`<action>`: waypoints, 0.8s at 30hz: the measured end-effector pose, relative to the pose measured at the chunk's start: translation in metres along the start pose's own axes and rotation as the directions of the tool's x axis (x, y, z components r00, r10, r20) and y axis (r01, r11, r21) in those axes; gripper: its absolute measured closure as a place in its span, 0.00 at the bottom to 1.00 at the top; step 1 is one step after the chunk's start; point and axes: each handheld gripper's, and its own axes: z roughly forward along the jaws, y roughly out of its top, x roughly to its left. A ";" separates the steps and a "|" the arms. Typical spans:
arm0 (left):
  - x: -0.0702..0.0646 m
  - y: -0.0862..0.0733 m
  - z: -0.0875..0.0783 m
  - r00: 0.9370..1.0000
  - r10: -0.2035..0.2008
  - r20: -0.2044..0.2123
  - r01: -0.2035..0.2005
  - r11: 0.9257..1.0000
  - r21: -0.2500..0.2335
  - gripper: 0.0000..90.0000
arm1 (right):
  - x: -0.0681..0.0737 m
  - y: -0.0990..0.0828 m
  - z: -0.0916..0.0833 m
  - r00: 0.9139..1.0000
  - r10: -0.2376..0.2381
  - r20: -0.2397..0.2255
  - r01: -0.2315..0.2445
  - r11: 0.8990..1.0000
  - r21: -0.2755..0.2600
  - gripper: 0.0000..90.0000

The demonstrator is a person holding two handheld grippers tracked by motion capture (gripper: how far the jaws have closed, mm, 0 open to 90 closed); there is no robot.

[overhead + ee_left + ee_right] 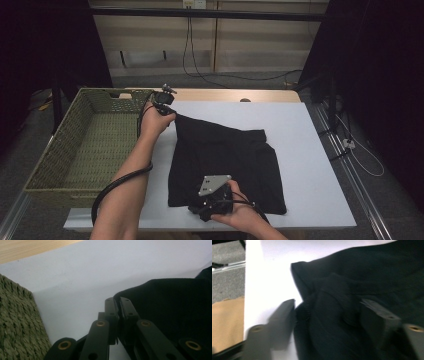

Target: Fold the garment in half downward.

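The black garment (225, 165) lay spread on the white top of the bench (310, 150), roughly in the middle, with its far left corner drawn out toward the woven green basket (50, 160) that stood just beside it on the left. That corner was pinched in the left hand-held gripper (167, 111); in the left gripper view its jaws stood pressed together with the cloth's edge (120, 296) caught between them, close to the basket's wall (17, 322). At the near edge, the right hand-held gripper (202, 209) hovered over the near left part of the cloth, and the right gripper view showed its jaws spread wide with a rumpled fold and hem (324, 315) lying between them, the pads not pressing on it. The work looked like a fold or a lift toward the basket, with one corner secured and the near one let go or about to be retaken. To do this step well, the right hand-held gripper would have had to close on the hem itself rather than on the loose bunch, catching all layers deep in the jaws, while the left held its corner steady and kept the edge between the two taut, so that the cloth rose flat rather than sagging or dragging across the bench.
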 end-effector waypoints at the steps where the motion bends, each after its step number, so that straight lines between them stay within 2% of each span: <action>1: 0.000 0.000 0.001 1.000 0.002 0.000 -0.002 1.000 0.002 0.95 | 0.003 0.002 0.001 1.000 -0.013 0.012 0.013 1.000 0.008 0.28; 2: -0.001 0.000 0.002 1.000 0.006 -0.003 -0.006 1.000 0.005 0.96 | 0.002 0.002 0.001 1.000 -0.010 0.011 0.010 1.000 0.011 0.32; 3: -0.001 0.000 0.002 1.000 0.006 -0.003 -0.006 1.000 0.005 0.96 | 0.002 0.002 0.001 1.000 -0.010 0.011 0.010 1.000 0.011 0.32; 5: -0.001 0.000 0.002 1.000 0.006 -0.008 -0.006 1.000 0.011 0.96 | 0.000 0.002 0.001 0.999 0.004 0.050 -0.005 1.000 0.003 0.48; 9: -0.002 0.000 0.003 1.000 0.011 -0.012 -0.011 1.000 0.019 0.96 | 0.002 0.004 0.001 0.997 -0.001 0.075 0.000 1.000 0.013 0.54; 10: -0.002 0.000 0.003 1.000 0.008 -0.010 -0.008 1.000 0.019 0.96 | 0.002 0.004 0.001 0.996 0.008 0.092 -0.010 1.000 0.013 0.65; 12: -0.002 0.000 0.002 1.000 0.007 -0.011 -0.007 1.000 0.022 0.96 | 0.001 0.005 0.002 0.993 -0.003 0.118 0.003 1.000 0.006 0.86; 14: -0.001 0.000 0.001 1.000 0.008 -0.009 -0.008 1.000 0.021 0.96 | -0.002 0.005 0.002 0.993 0.019 0.119 -0.020 1.000 0.002 0.87; 16: 0.000 0.001 -0.002 1.000 0.009 -0.007 -0.009 1.000 0.014 0.96 | -0.003 0.005 0.001 0.993 0.007 0.118 -0.007 1.000 -0.001 0.88; 18: 0.001 0.002 -0.003 1.000 0.010 -0.004 -0.009 1.000 0.009 0.96 | -0.004 0.005 0.000 0.993 0.018 0.115 -0.017 1.000 -0.012 0.88; 19: 0.002 0.004 -0.004 1.000 0.008 -0.002 -0.008 1.000 0.007 0.96 | -0.005 0.006 -0.001 0.994 0.042 0.101 -0.039 0.999 -0.029 0.88; 21: 0.003 0.008 -0.007 1.000 0.006 -0.002 -0.006 1.000 0.006 0.96 | -0.009 0.010 -0.009 0.994 0.089 0.069 -0.082 0.993 -0.086 0.88; 22: 0.005 0.011 -0.010 1.000 0.000 0.003 0.000 1.000 0.005 0.96 | -0.012 0.015 -0.018 0.991 0.130 0.041 -0.124 0.983 -0.134 0.88; 23: 0.005 0.011 -0.010 1.000 0.000 0.003 0.000 1.000 0.005 0.97 | -0.012 0.015 -0.018 0.991 0.130 0.041 -0.124 0.983 -0.134 0.88; 24: 0.005 0.014 -0.012 1.000 0.000 -0.003 0.000 1.000 0.004 0.97 | -0.014 0.020 -0.026 0.987 0.159 0.023 -0.152 0.972 -0.178 0.89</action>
